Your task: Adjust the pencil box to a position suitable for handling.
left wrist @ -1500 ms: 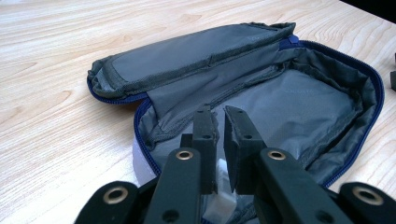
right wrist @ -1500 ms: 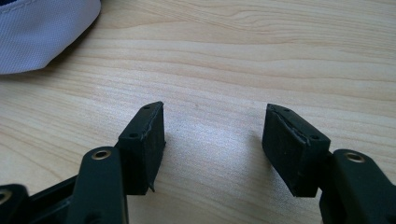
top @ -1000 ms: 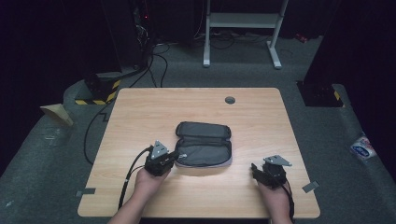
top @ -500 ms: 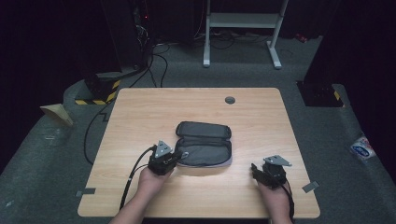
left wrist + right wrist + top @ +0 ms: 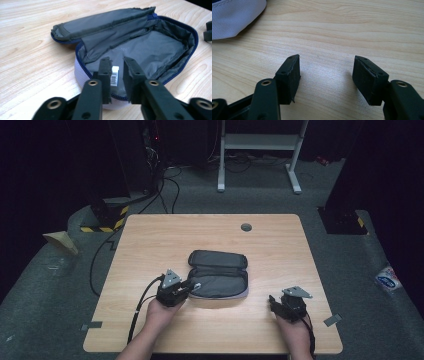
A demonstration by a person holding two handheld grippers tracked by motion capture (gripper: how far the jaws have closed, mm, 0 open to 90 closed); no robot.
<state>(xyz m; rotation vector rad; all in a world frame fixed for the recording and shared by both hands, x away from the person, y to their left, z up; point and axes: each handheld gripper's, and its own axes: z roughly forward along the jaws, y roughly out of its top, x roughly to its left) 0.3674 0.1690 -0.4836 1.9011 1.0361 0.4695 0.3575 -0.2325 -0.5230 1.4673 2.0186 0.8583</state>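
A dark grey zip pouch (image 5: 220, 272) lies open on the wooden table (image 5: 165, 240), lid folded back, grey lining showing (image 5: 140, 47). My left gripper (image 5: 192, 285) reaches over the pouch's near left end. Its jaws have just been opening and now stand a little apart (image 5: 117, 65). Between them sits a small white block with a barcode label (image 5: 114, 75), resting inside the pouch; the right pad is clear of it. My right gripper (image 5: 272, 301) rests at the front right of the table, open (image 5: 327, 67) over bare wood, with the pouch's pale underside (image 5: 234, 20) off to its left.
A round cable hole (image 5: 246, 227) sits near the table's far edge. Black cables (image 5: 107, 250) trail on the floor at the left. A white stand's legs (image 5: 260, 157) are behind the table. Bare wood surrounds the pouch.
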